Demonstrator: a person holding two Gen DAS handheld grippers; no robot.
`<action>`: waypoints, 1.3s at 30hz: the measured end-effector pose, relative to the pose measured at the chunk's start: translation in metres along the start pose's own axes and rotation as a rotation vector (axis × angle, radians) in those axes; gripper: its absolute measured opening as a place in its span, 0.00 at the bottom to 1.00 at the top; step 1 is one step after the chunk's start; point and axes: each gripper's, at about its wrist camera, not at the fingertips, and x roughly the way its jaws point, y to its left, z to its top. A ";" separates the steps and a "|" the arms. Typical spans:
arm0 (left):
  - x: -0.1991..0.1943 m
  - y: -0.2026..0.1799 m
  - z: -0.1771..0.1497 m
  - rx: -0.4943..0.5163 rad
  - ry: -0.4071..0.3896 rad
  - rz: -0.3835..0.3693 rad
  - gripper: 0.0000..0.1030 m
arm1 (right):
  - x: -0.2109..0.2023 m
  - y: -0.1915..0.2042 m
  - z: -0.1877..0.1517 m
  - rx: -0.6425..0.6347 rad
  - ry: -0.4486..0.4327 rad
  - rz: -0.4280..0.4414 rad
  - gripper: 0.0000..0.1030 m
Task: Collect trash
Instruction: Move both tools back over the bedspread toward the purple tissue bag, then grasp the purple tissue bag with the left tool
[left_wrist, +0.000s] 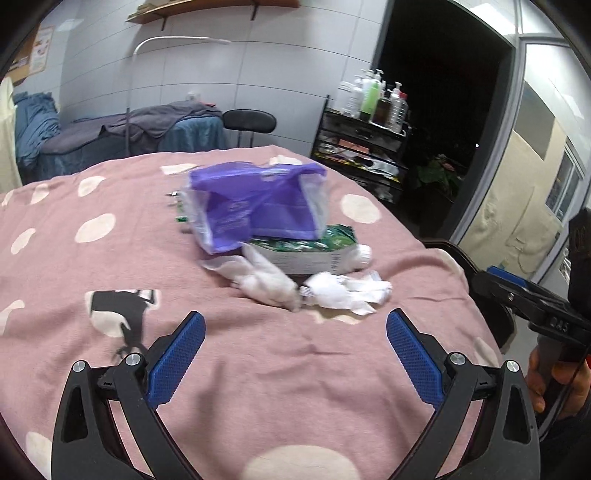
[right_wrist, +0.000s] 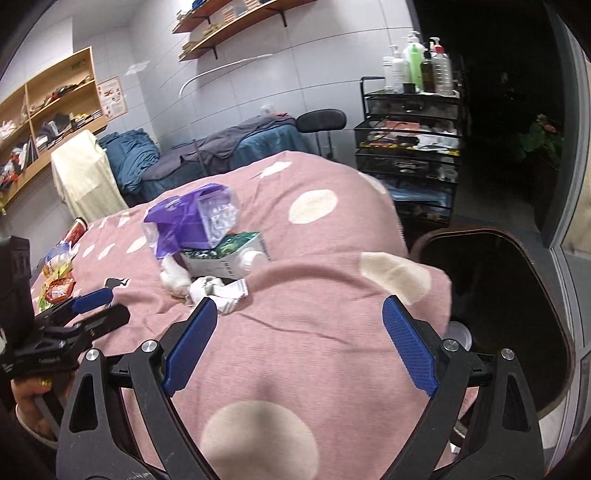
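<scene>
On the pink dotted blanket (left_wrist: 258, 362) lies a heap of trash: a purple plastic bag (left_wrist: 255, 199), under it a green and white carton (left_wrist: 314, 251) with a white cap, and crumpled white tissues (left_wrist: 273, 280) with a torn white wrapper (left_wrist: 354, 291) in front. My left gripper (left_wrist: 295, 328) is open, just short of the tissues, nothing between its fingers. My right gripper (right_wrist: 299, 314) is open too, empty, to the right of the same heap: bag (right_wrist: 188, 218), carton (right_wrist: 236, 254), tissues (right_wrist: 177, 280), wrapper (right_wrist: 225, 291). A dark bin (right_wrist: 491, 291) stands beyond the blanket's right edge.
Snack wrappers and a red cup (right_wrist: 75, 230) lie on the blanket's far left. A black wire cart (right_wrist: 410, 147) with bottles stands behind, next to a stool (left_wrist: 249, 120) and a covered bed (left_wrist: 122, 133). Each view shows a hand (left_wrist: 543, 373) holding the other gripper.
</scene>
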 end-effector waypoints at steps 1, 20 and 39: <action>0.002 0.007 0.003 -0.008 0.001 0.008 0.94 | 0.002 0.003 0.001 -0.002 0.003 0.006 0.87; 0.073 0.078 0.065 -0.177 0.059 -0.035 0.64 | 0.018 0.032 0.001 -0.046 0.044 0.045 0.87; 0.040 0.073 0.058 -0.215 -0.028 -0.059 0.04 | 0.033 0.039 0.002 -0.071 0.068 0.056 0.87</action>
